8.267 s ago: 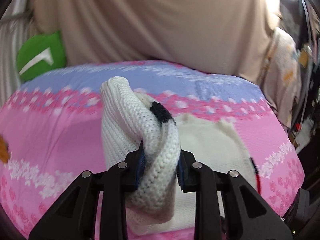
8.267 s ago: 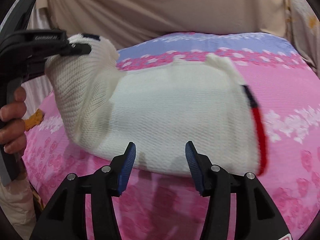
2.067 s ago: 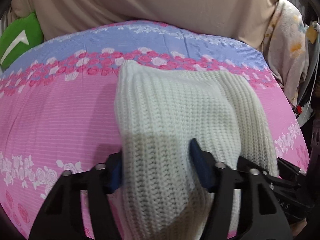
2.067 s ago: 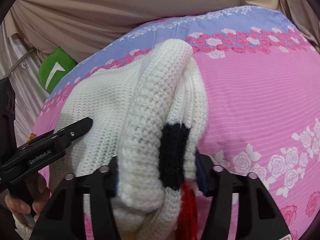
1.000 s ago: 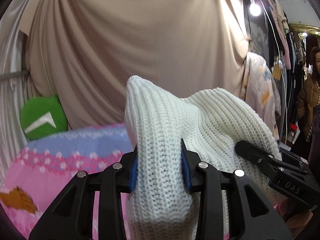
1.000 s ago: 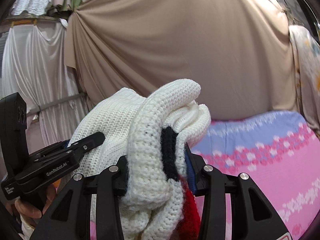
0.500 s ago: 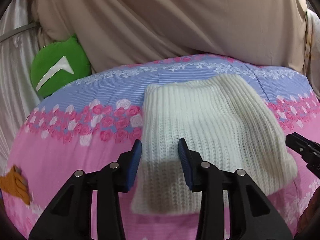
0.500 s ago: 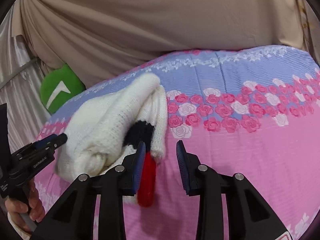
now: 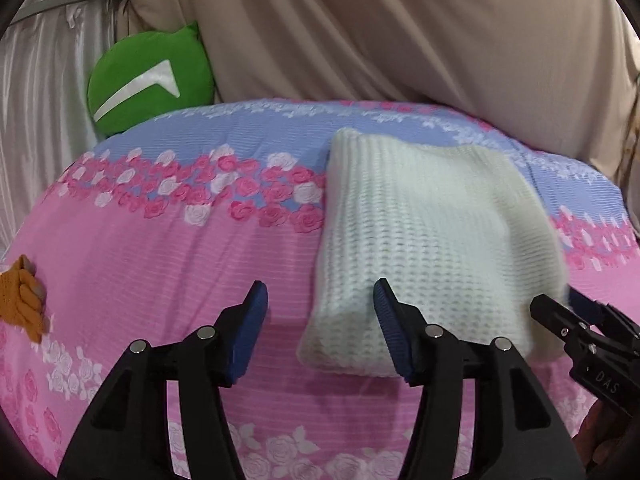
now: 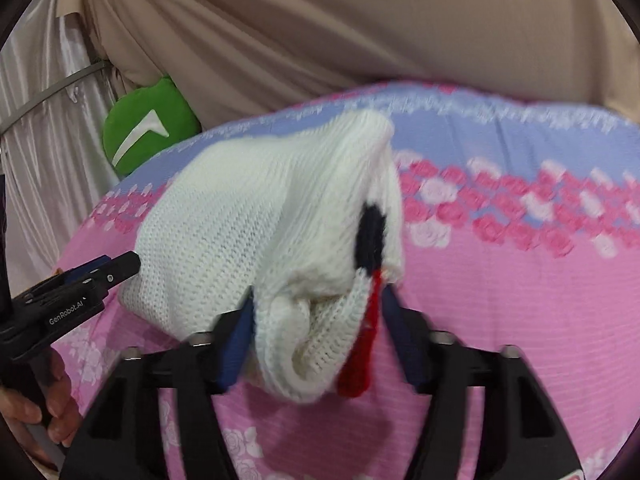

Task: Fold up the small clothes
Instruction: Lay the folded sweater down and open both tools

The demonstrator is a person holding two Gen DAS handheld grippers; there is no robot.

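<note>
A folded white knit sweater (image 9: 424, 232) lies on the pink and blue floral bed cover (image 9: 168, 264). My left gripper (image 9: 320, 332) is open and empty, just left of the sweater's near corner. In the right wrist view the sweater (image 10: 260, 220) shows its black and red trim (image 10: 370, 264). My right gripper (image 10: 316, 328) has its jaws wide apart around the sweater's near folded end, which sits between the pads. The right gripper's tip also shows in the left wrist view (image 9: 560, 316), at the sweater's right edge.
A green cushion (image 9: 148, 80) leans at the back left against a beige curtain (image 9: 400, 28). An orange knit item (image 9: 20, 296) lies at the bed's left edge. The left gripper's tip (image 10: 108, 272) and the hand holding it show at the right view's left.
Both grippers carried the sweater raised, set it down on the bed and let go. In the last half second the left jaws opened wider and the right gripper moved in around the sweater's end.
</note>
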